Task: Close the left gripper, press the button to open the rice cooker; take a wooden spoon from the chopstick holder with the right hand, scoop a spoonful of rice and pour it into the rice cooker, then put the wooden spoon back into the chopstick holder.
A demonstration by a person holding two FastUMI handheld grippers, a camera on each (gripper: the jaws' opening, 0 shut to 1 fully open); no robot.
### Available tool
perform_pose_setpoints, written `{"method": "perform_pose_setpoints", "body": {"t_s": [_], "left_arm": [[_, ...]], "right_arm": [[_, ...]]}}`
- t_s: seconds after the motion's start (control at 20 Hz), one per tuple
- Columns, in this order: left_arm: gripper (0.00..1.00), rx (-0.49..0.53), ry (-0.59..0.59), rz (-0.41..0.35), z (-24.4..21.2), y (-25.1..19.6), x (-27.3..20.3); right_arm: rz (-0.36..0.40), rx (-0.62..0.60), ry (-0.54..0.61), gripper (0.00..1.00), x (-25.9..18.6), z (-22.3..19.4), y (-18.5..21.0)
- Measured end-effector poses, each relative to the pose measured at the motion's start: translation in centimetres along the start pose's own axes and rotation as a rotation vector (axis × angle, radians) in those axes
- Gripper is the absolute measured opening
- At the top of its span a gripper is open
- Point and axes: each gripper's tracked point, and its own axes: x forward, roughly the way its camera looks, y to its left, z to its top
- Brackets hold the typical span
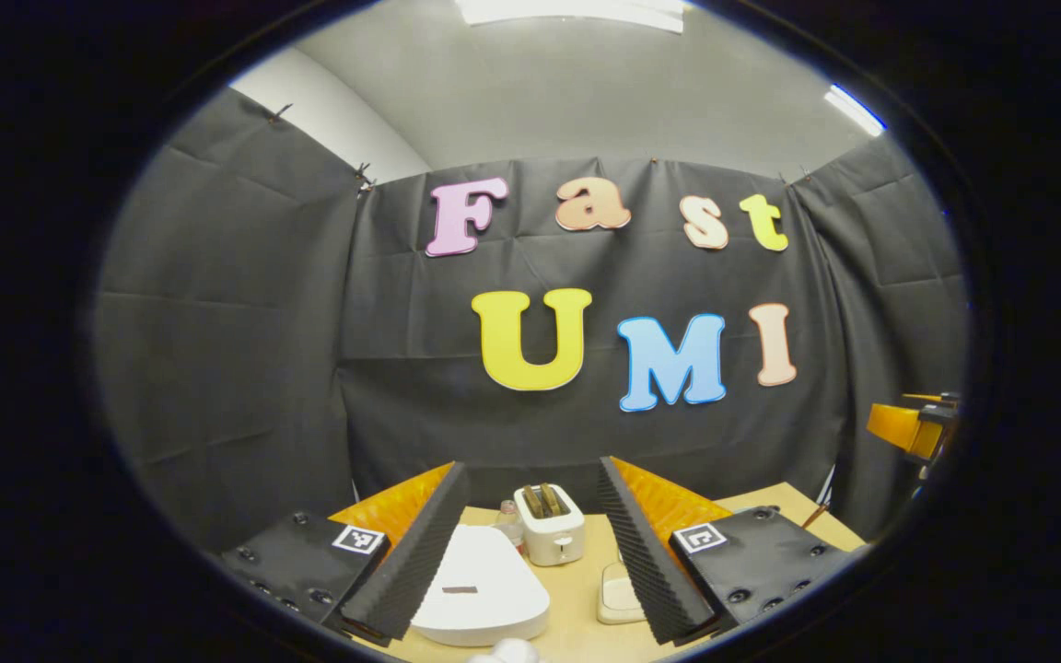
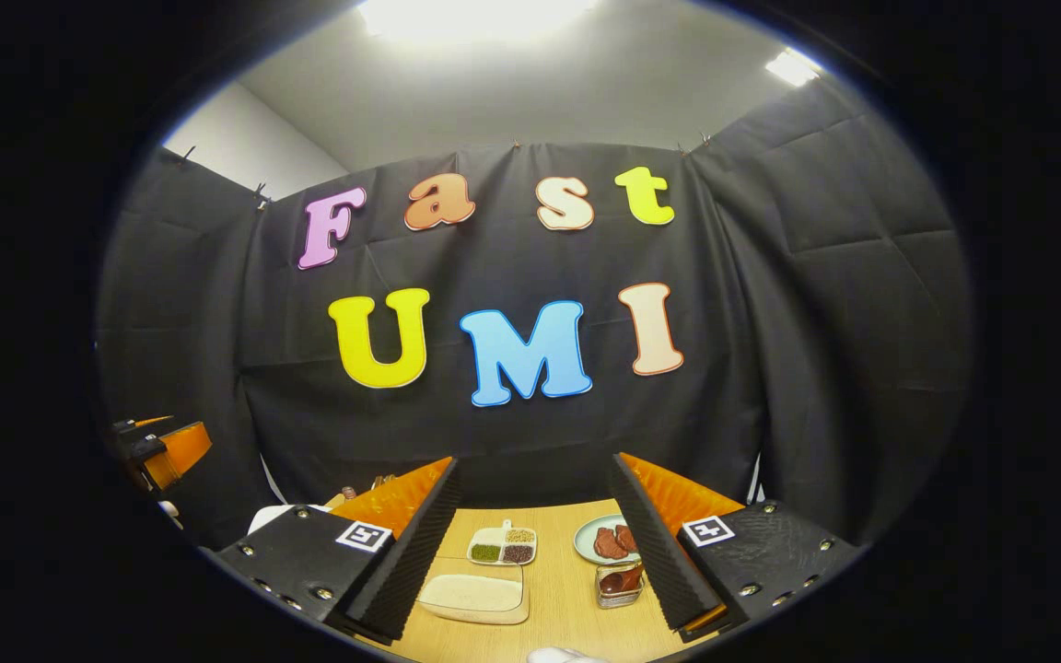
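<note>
Rice cooker, white and smooth with a rounded lid and a small dark strip on top, sits on the pale wooden desk between the fingers of the left claw, toward its left finger. Behind it stands a white toaster with two slots, and a small bottle is just beside that. A flat cream object lies near the right finger; what it is cannot be told. No readable brand or writing shows on the cooker; the dark strip is too small to make out. The left claw's fingers are spread wide, holding nothing and touching nothing.

In the right gripper view, the right claw also stands wide apart and empty above the desk. Between its fingers lie a shallow tray of white rice, a white divided dish with green, dark and tan grains, a plate with reddish-brown pieces, and a small clear container with brown contents close to the right finger. The other claw shows at the far left edge of this view
</note>
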Motion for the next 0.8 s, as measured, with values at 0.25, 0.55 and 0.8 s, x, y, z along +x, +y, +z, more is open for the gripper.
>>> {"method": "perform_pose_setpoints", "body": {"t_s": [0.25, 0.55, 0.8], "left_arm": [[0.96, -0.006, -0.006, 0.005, 0.20, 0.32, -0.19], [0.96, -0.001, -0.006, 0.007, 0.29, 0.43, -0.45], [0.96, -0.002, -0.011, 0.004, 0.47, 0.43, -0.55]], "right_arm": [[0.001, -0.012, 0.002, 0.99, -0.13, 0.03, 0.20], [0.006, -0.010, -0.001, 0.99, -0.24, 0.29, 0.34], [0.004, -0.010, -0.006, 0.99, -0.34, 0.37, 0.31]]}}
